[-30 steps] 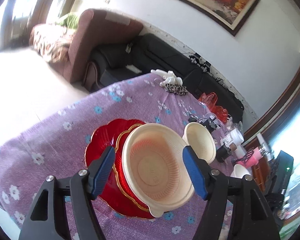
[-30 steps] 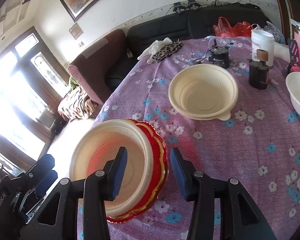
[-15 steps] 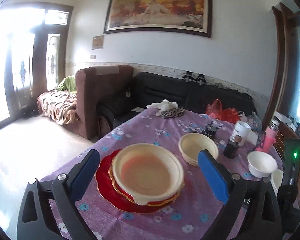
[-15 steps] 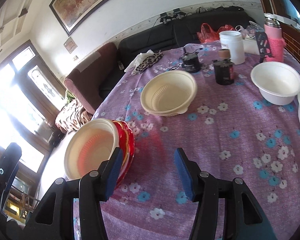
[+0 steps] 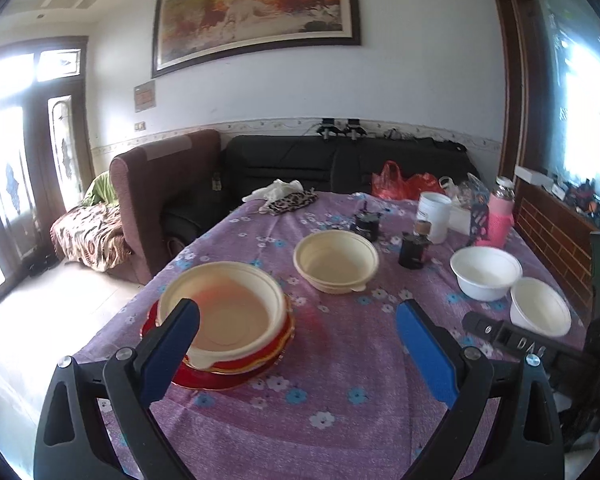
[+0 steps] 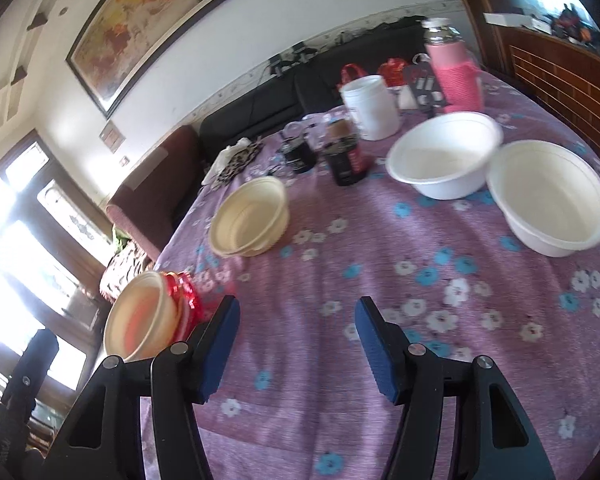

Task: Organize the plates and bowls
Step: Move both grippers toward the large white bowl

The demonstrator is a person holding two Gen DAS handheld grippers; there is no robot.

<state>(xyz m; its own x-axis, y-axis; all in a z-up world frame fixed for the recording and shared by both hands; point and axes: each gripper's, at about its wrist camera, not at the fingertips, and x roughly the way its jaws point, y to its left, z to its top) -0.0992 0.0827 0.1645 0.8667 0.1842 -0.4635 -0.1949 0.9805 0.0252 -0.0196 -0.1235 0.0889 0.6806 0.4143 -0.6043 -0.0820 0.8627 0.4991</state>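
Left tongs spread wide, blue pads apart, nothing between them; they hang over the bench, which is draped in a purple cloth with white and blue flowers. Right tongs also released, jaws have just been opening, only bare cloth between the pads.

Cream plastic bowl sits on the stacked red scalloped plates at the near left edge of the bench. The left pad covers part of the bowl's near rim; how many plates lie in the stack cannot be told. In the right wrist view this stack is blurred and partly behind the left finger.

Second cream ribbed bowl stands alone mid-bench, apart from the stack. Two white round bowls sit at the right, near each other; contact cannot be told.

Far side: white plastic jar, pink sleeved bottle, small dark jar, all small and soft-edged. Black device at the right edge is cut off.
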